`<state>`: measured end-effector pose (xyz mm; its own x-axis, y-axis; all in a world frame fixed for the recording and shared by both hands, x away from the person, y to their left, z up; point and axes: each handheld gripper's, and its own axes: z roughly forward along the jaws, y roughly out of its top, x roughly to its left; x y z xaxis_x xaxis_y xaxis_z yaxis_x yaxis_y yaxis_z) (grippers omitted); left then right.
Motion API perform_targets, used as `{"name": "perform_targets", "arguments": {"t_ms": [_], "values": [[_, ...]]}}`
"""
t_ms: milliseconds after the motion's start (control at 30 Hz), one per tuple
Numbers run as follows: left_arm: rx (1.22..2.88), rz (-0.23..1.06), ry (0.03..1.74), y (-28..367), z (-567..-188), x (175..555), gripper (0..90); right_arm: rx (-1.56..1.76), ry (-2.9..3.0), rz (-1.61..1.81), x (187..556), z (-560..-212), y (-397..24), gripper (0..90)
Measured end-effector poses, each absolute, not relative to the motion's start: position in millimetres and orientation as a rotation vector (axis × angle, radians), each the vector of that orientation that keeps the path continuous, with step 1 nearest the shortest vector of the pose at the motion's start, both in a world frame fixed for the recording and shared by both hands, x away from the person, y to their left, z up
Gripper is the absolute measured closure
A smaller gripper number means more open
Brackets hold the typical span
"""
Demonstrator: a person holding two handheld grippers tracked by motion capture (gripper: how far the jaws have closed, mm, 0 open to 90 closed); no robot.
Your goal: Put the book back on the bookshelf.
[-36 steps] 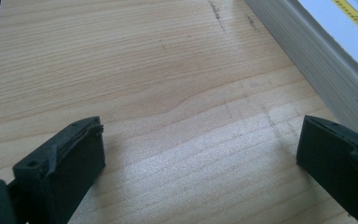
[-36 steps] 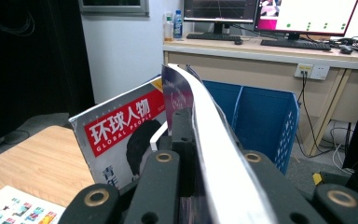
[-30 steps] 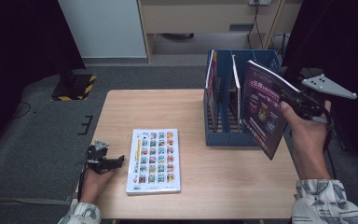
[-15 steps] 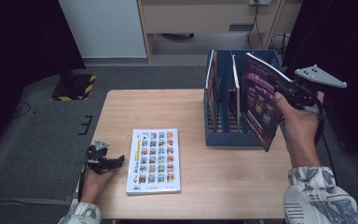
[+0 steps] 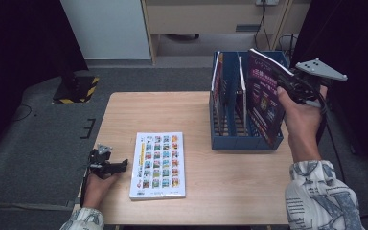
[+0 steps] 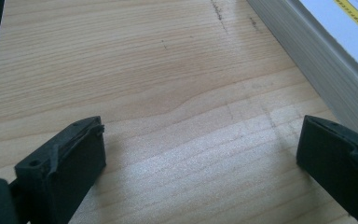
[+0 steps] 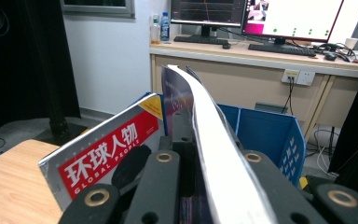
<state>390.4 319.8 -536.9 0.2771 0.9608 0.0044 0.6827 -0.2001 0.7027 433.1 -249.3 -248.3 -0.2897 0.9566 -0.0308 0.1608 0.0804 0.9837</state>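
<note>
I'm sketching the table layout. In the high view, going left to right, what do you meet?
Left tongs → flat picture book → blue file rack → purple magazine → right tongs, shut on that magazine.

The right gripper (image 5: pixel 283 82) has carried the purple magazine (image 5: pixel 264 100) a little left in the frame, so it now hangs over the blue rack (image 5: pixel 243 141).

Purple magazine (image 5: pixel 264 98) lower edge hidden behind blue rack (image 5: pixel 244 142) wall; cover print too small to read. White book (image 6: pixel 326 51) cropped at frame edge.
</note>
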Motion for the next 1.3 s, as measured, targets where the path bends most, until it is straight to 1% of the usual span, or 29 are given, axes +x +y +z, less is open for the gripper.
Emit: {"name": "perform_targets", "arguments": {"t_ms": [500,767,1033,1300], "values": [[1.954,0.614,1.485,318.6,-536.9,390.0,0.4,1.150,1.533,1.270,467.0,-241.3,-234.0,83.9],[1.954,0.614,1.486,318.2,-536.8,390.3,0.4,1.155,1.518,1.251,483.4,-245.1,-231.6,83.9],[1.953,0.614,1.490,317.5,-536.9,391.6,0.2,1.159,1.498,1.254,493.3,-245.8,-230.2,84.0],[1.953,0.614,1.490,317.5,-536.9,391.6,0.2,1.147,1.483,1.252,495.1,-243.8,-230.2,84.0]]}}
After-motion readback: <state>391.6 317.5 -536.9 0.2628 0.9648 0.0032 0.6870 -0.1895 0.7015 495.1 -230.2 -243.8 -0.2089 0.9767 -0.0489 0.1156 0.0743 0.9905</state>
